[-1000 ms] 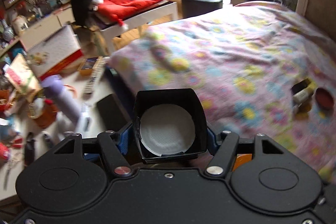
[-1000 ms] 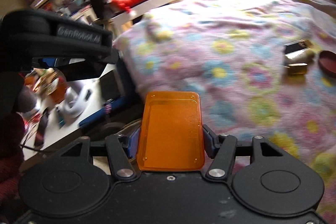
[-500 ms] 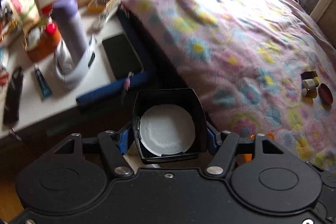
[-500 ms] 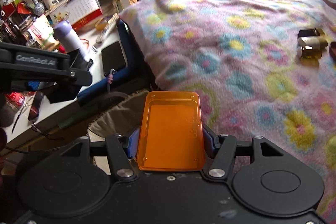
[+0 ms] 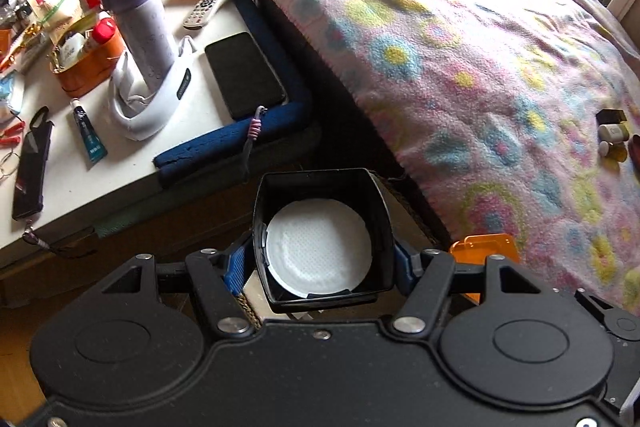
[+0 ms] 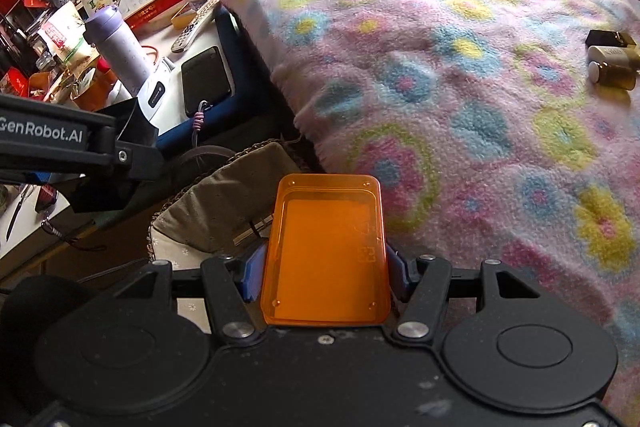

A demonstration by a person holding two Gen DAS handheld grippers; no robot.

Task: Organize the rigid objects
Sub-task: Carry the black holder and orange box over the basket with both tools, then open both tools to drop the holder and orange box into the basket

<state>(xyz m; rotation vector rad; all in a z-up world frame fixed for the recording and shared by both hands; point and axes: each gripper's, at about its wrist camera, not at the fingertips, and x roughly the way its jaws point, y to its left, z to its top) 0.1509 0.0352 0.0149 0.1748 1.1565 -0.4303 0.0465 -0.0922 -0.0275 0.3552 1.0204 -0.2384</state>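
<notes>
My left gripper point(image 5: 320, 259) is shut on a black square box point(image 5: 380, 223) with a white round pad inside; the blue pads press its two sides. My right gripper point(image 6: 326, 267) is shut on an orange translucent tray point(image 6: 326, 251), whose corner also shows as an orange tray point(image 5: 484, 243) in the left wrist view. Both are held low over a fabric-lined woven basket point(image 6: 224, 203) in the gap between the bed and the side table. The left gripper point(image 6: 60, 147) shows at the left edge of the right wrist view. Small bottles point(image 6: 612, 63) lie on the floral blanket point(image 6: 460, 67).
The white side table point(image 5: 120, 171) at left carries a purple flask point(image 5: 138, 23), a black phone point(image 5: 244, 75), a remote point(image 5: 210, 1), a tube, an orange tin and a calendar. A dark blue padded edge point(image 5: 236, 143) borders the table. The bed fills the right.
Both grippers have sunk and tipped downward toward the gap beside the bed, so the table and the basket have come into view. The box and the tray stay gripped.
</notes>
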